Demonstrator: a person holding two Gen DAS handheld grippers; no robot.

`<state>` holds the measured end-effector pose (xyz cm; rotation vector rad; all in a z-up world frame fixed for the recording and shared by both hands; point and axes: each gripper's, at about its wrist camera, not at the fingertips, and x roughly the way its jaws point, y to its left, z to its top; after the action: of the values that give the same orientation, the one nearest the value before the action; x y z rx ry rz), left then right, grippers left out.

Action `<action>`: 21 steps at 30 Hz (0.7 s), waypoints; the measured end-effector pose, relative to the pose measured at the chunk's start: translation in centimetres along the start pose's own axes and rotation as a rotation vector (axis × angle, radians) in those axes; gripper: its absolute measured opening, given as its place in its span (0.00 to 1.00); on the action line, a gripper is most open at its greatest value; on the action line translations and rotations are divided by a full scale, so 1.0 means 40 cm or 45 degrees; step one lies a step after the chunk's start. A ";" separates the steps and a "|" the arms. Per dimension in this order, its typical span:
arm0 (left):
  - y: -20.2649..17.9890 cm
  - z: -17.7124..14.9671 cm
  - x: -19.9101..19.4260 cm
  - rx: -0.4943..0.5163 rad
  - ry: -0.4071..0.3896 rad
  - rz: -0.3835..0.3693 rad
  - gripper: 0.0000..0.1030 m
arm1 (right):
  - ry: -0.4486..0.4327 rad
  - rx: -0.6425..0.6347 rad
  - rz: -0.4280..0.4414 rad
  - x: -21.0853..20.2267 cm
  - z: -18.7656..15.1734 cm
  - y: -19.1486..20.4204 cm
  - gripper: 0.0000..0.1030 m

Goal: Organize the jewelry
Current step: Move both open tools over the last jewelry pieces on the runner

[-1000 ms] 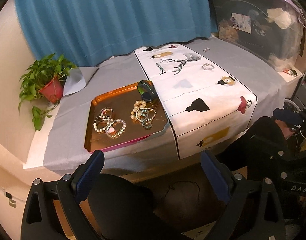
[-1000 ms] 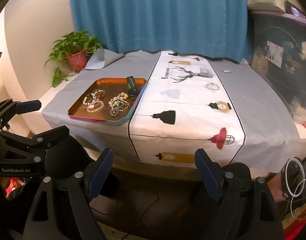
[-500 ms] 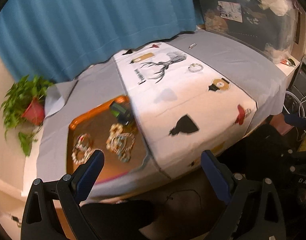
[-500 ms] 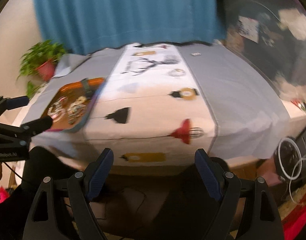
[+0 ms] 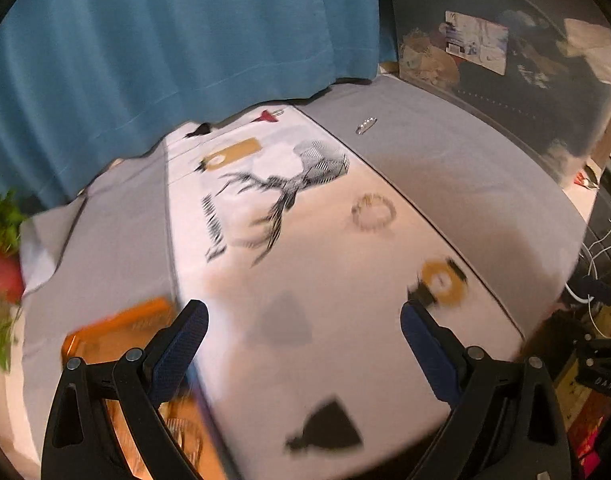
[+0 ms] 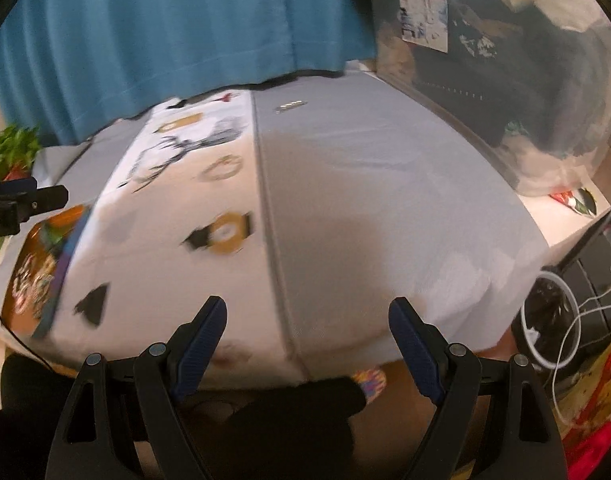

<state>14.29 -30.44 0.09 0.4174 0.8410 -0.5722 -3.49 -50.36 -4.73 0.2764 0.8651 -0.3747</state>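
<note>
Now we hold both grippers released, empty: left gripper (image 5: 303, 322), right gripper (image 6: 307, 318). Bracelet (image 5: 373, 213) at 12 o'clock, orange tray (image 5: 117, 330) at 9.

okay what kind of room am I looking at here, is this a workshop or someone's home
Most likely a room in someone's home, not a workshop. A table under a grey cloth and a printed deer runner stands against a blue curtain, with a potted plant at the side and an orange jewelry tray.

Grey-covered table (image 6: 385, 200), printed white runner (image 5: 305, 280), orange tray (image 5: 117, 332), bracelet (image 5: 373, 213), small clasp (image 5: 366, 125)
</note>
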 end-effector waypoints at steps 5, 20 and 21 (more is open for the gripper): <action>-0.027 0.107 0.183 0.022 0.093 -0.093 0.93 | 0.019 0.075 0.013 0.126 0.119 -0.061 0.81; -0.038 0.206 0.498 0.115 0.240 -0.254 0.94 | 0.086 0.003 0.189 0.625 0.584 0.041 0.81; -0.037 0.210 0.501 0.121 0.235 -0.258 0.94 | 0.109 -0.002 0.198 0.663 0.610 0.061 0.81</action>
<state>28.85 -42.38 -10.86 0.4804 1.0434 -0.7716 29.92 -63.01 -10.09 0.3577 0.9213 -0.2182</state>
